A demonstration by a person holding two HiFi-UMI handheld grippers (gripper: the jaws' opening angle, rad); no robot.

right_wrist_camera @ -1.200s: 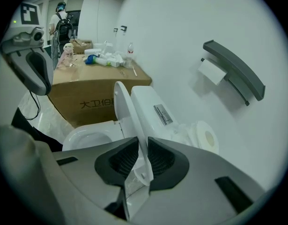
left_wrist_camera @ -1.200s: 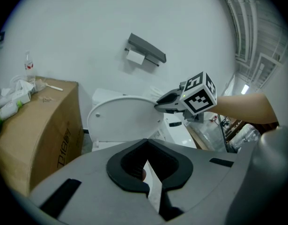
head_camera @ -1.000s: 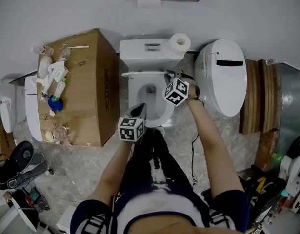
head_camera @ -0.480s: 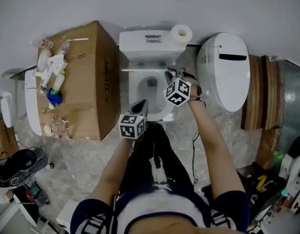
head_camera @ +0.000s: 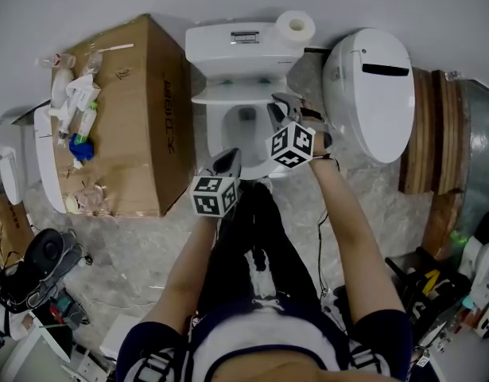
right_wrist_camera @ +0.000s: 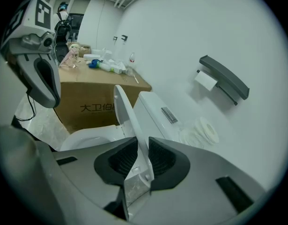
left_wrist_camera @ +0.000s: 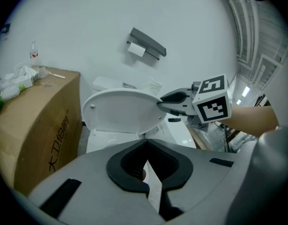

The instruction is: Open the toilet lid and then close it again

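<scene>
Lid stands raised over the bowl, seemingly short of the tank. Its rim sits between the right tongs, which are opening. Let go before it leans back, it could drop and slam. Left tongs are together, empty. The left gripper view shows the lid's tilt broadside; the right gripper view shows its rim between the pads.
</scene>
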